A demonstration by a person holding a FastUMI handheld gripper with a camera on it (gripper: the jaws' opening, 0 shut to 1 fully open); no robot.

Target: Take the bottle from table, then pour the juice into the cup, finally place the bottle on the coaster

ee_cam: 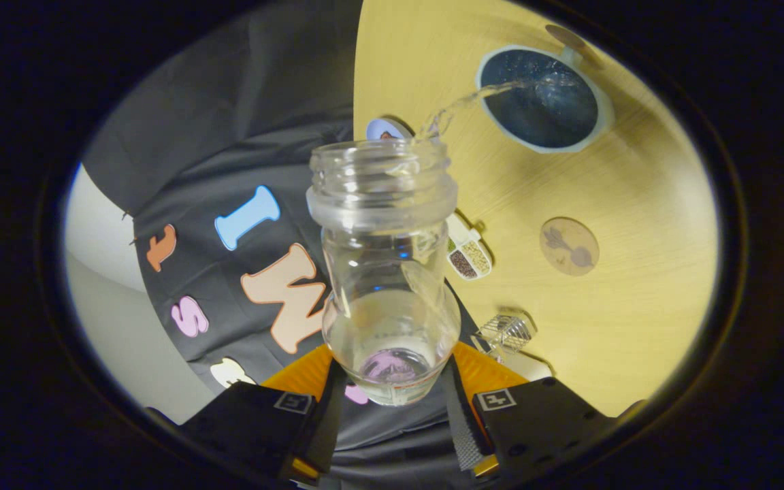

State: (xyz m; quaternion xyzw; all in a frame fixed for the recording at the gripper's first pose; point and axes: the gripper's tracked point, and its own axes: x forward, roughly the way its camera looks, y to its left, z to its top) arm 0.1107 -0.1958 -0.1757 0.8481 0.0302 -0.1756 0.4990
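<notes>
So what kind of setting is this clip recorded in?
Most likely a staged recording booth, not a real kitchen: a light wooden table backed by a black cloth wall, with the gripper tipping a clear bottle into a cup.

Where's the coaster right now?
Gripper view: the coaster lies bare on the table, beyond the bottle held in the gripper, nearer than the cup.

A seed-filled container [469, 254] and wire basket [508, 333] lie on the table [637, 204].

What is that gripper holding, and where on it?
The gripper holds a clear bottle by its base, one finger on each side, tipped and pouring into the cup.
</notes>
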